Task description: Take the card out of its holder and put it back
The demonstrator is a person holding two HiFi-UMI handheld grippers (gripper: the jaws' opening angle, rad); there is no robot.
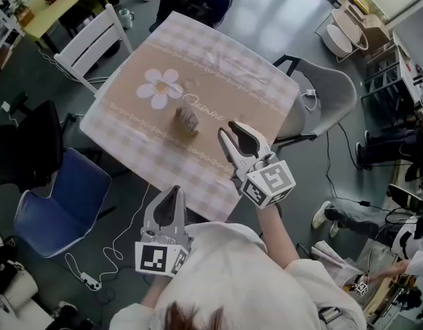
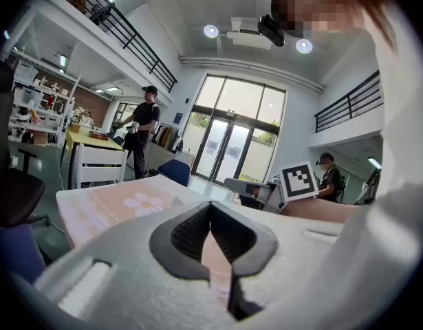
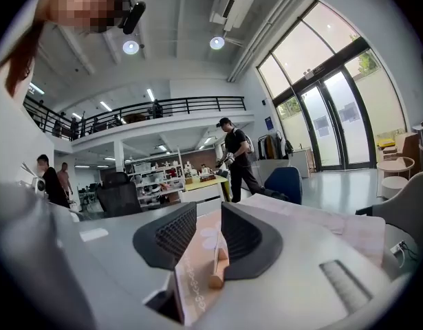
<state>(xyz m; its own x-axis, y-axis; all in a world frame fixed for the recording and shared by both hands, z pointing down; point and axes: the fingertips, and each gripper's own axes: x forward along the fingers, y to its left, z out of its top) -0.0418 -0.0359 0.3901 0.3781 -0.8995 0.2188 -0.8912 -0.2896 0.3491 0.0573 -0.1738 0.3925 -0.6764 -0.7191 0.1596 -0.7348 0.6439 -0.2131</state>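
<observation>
The one word that could be read was a cursive "Jasmine" printed on the tablecloth (image 1: 242,88) just beside its white flower (image 1: 159,88), while the left gripper (image 1: 175,191) and right gripper (image 1: 226,128) each carried black-and-white square markers (image 1: 156,258) without letters.

Square table (image 1: 101,119), corner pointing at me, fully covered by a checked cloth (image 1: 228,71) with a beige middle, a daisy print (image 1: 159,88) and cursive lettering. The only thing on it is a small holder (image 1: 184,132) with a card (image 1: 187,118) standing in it, near the centre, about 5 o'clock from the daisy.
</observation>
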